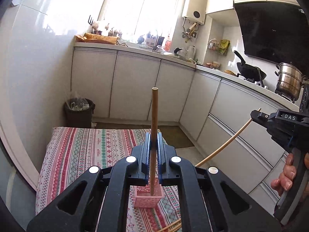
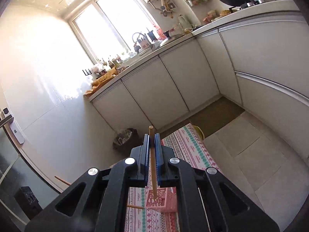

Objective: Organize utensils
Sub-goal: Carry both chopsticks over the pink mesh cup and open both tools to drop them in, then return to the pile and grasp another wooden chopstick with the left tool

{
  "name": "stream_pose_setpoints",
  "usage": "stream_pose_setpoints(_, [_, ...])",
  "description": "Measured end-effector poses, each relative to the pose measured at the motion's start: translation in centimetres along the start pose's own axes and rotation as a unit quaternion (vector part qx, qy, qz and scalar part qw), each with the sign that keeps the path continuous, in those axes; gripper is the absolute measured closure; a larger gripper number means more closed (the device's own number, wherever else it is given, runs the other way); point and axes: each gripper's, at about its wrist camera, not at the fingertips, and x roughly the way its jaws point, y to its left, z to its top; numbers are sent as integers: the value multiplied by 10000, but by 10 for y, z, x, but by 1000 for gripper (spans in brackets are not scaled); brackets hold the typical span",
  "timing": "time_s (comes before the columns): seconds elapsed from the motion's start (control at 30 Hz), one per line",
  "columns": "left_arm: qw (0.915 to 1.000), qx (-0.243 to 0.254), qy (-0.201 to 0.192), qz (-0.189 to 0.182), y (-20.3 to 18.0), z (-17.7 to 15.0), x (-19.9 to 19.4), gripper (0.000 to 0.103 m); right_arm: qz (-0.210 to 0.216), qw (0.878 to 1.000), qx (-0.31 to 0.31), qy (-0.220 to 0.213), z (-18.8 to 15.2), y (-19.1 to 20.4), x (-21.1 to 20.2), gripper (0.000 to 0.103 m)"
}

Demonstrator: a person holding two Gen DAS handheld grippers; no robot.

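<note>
My left gripper is shut on a wooden chopstick that stands nearly upright. The stick's lower end hangs over the open top of a pink square holder on the striped cloth. I cannot tell if the tip is inside. At the right of the left wrist view, a hand holds my right gripper, shut on a second chopstick slanting down to the left. In the right wrist view, the right gripper clamps that chopstick above the pink holder. The left gripper's stick crosses behind.
More chopsticks lie on the striped cloth near the front. A dark waste bin stands beyond the table against white cabinets. A wok and steel pot sit on the counter at right. A brown floor mat lies by the cabinets.
</note>
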Motion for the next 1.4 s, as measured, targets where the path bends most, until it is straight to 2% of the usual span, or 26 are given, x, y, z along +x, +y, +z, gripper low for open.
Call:
stream_pose_setpoints(0.33, [9996, -69, 242, 111, 10, -22, 55, 97, 192, 9990, -240, 311, -33, 3, 71, 97])
stream_pose_setpoints(0.4, [9993, -61, 344, 149, 12, -28, 62, 97, 238, 9985, -286, 402, -41, 5, 80, 94])
stream_pose_setpoints(0.43, [9992, -65, 344, 191, 13, -30, 63, 95, 234, 9979, -362, 483, -44, 6, 85, 94])
stream_pose_setpoints(0.53, [9993, -73, 308, 206, 16, -31, 61, 72, 203, 9974, -402, 554, -50, 5, 89, 91])
stream_pose_setpoints(0.8, [9997, -73, 152, 191, 18, -25, 48, 67, 18, 9978, -467, 474, -57, 3, 77, 90])
stream_pose_setpoints(0.97, [9998, -27, 65, 180, 13, -23, 38, 59, 13, 9981, -443, 430, -60, 3, 67, 69])
stream_pose_setpoints(1.0, [9998, -8, 47, 185, 12, -22, 36, 58, 6, 9981, -458, 412, -61, 3, 65, 68])
stream_pose_setpoints(1.1, [9996, 43, -63, 261, 6, -22, 28, 42, -31, 9979, -508, 392, -64, 3, 59, 61])
stream_pose_setpoints(1.23, [9991, 82, -202, 361, 0, -19, 17, 39, -133, 9985, -438, 305, -67, -2, 49, 40])
stream_pose_setpoints(1.3, [9989, 89, -242, 391, -3, -19, 11, 31, -173, 9987, -411, 242, -69, -6, 41, 31])
stream_pose_setpoints(1.37, [9982, 132, -332, 486, -7, -21, 4, 19, -220, 9989, -383, 177, -72, -9, 31, 15])
stream_pose_setpoints(1.4, [9980, 167, -343, 511, -10, -23, 0, 17, -248, 9988, -383, 156, -74, -11, 27, 13])
